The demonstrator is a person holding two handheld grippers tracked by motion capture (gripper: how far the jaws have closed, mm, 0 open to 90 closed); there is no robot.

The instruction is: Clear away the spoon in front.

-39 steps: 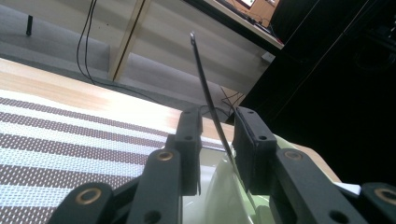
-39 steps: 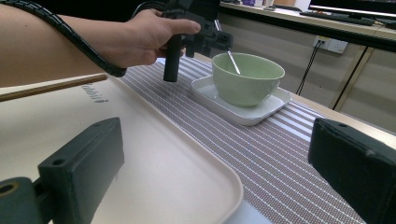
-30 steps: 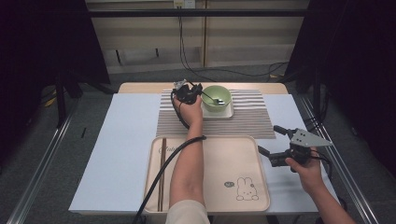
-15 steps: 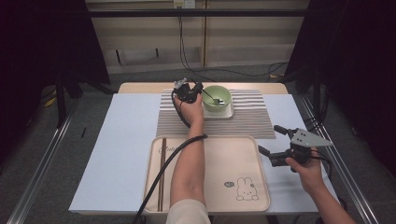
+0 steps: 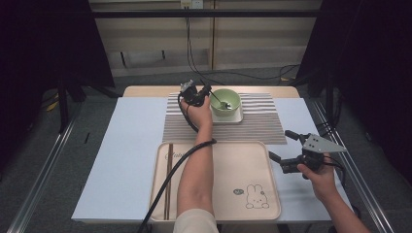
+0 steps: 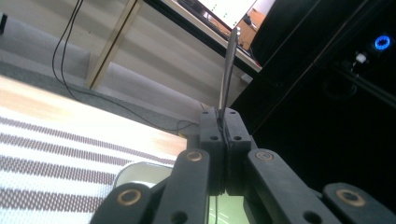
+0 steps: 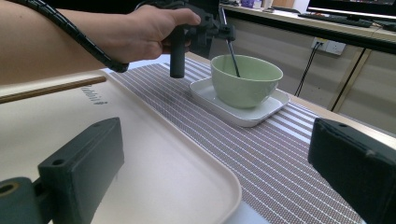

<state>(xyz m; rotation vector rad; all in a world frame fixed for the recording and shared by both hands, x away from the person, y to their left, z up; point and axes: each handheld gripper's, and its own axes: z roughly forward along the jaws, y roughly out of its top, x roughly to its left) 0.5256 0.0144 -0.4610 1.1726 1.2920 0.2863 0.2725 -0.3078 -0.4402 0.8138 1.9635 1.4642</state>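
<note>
High view: left gripper (image 5: 206, 90) grips metal spoon (image 5: 219, 102) standing in glossy green bowl (image 5: 233, 98) on white square dish, far on striped mat; lift judged begun, tray (image 5: 243, 160) placement left | Left gripper view: jaws pinch slim handle (image 6: 227, 70) | Right gripper view: right gripper (image 7: 219, 182) jaws apart, idle over smooth beige tray.

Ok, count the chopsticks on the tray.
2, lying side by side as a pair of chopsticks along the left edge of the tray, parallel to it. The left forearm crosses the tray, so more could be hidden under it.
</note>
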